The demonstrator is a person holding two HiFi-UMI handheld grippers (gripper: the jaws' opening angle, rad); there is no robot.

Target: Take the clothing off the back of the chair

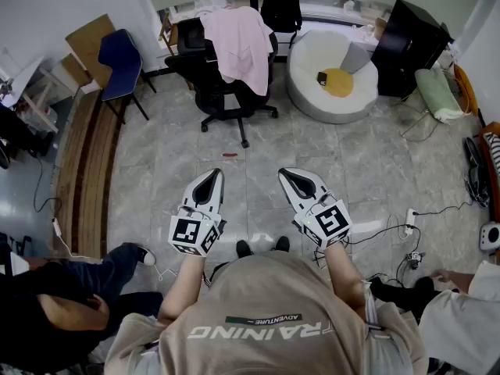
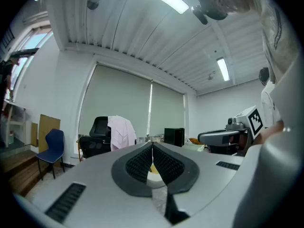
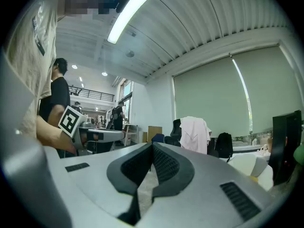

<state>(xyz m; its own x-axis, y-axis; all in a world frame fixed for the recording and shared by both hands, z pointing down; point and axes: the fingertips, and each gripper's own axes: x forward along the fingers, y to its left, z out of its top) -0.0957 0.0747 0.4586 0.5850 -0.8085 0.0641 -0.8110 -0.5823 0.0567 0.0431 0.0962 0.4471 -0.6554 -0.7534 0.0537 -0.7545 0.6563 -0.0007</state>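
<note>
A pale pink garment (image 1: 238, 45) hangs over the back of a black office chair (image 1: 223, 96) at the far side of the room, well away from both grippers. My left gripper (image 1: 211, 176) and right gripper (image 1: 291, 175) are held side by side over the tiled floor, pointing toward the chair. Both are shut, with nothing between the jaws. The left gripper view has the garment (image 2: 119, 132) small beyond the left gripper (image 2: 152, 144). In the right gripper view the garment (image 3: 194, 133) sits just right of the right gripper (image 3: 152, 146).
A blue chair (image 1: 117, 61) stands left of the office chair, a round white seat (image 1: 312, 92) to its right. A black backpack (image 1: 281, 6) and a black cabinet (image 1: 410, 45) line the back. Cables and a power strip (image 1: 408, 221) lie at right. A seated person (image 1: 62, 295) is lower left.
</note>
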